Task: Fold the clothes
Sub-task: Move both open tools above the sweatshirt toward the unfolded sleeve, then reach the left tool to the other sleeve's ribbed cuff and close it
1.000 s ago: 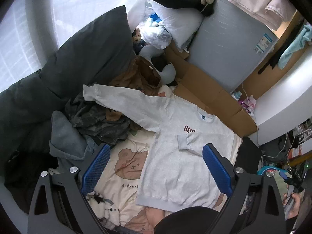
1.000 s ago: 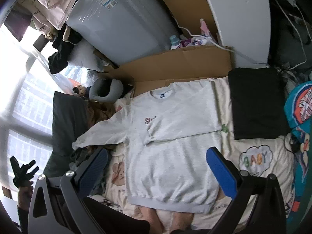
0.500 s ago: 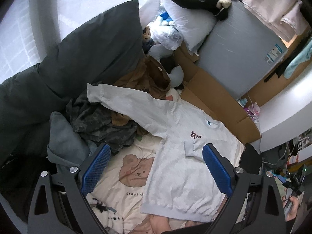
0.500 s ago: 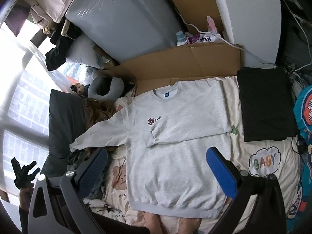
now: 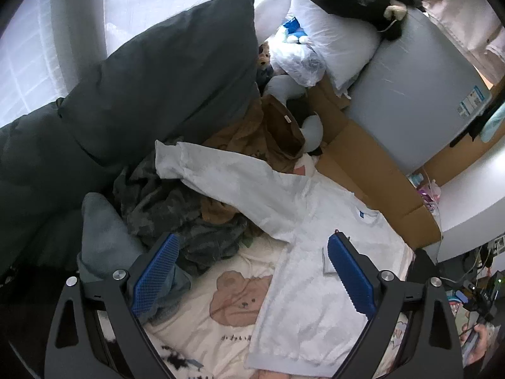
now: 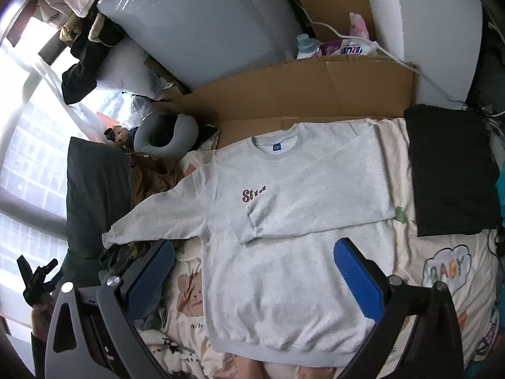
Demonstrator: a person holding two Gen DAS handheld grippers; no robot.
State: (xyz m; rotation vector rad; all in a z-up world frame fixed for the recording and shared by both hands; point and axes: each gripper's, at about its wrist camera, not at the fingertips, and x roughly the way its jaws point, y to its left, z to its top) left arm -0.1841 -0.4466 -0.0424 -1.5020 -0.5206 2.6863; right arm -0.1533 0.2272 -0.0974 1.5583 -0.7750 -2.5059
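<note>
A light grey sweatshirt (image 6: 284,230) with dark red chest lettering lies face up on the cream printed bedsheet (image 6: 442,271). One sleeve is folded across its chest (image 6: 315,218); the other sleeve (image 5: 221,183) stretches out over a heap of clothes. My left gripper (image 5: 252,271) hovers open above the outstretched sleeve and the sheet, its blue pads (image 5: 350,274) holding nothing. My right gripper (image 6: 255,278) stands open above the sweatshirt's lower body, empty too. The other gripper (image 6: 34,281) shows in a hand at the right wrist view's left edge.
A heap of dark and brown clothes (image 5: 189,208) lies beside the outstretched sleeve, with a dark pillow (image 5: 151,94) behind it. A folded black garment (image 6: 451,177) rests on the sheet by the folded side. Cardboard (image 6: 300,94) and a grey box (image 6: 202,22) stand behind the collar.
My left gripper has swung toward the outstretched sleeve and the clothes heap. My right gripper has moved in closer over the sweatshirt. The sweatshirt has not shifted.
</note>
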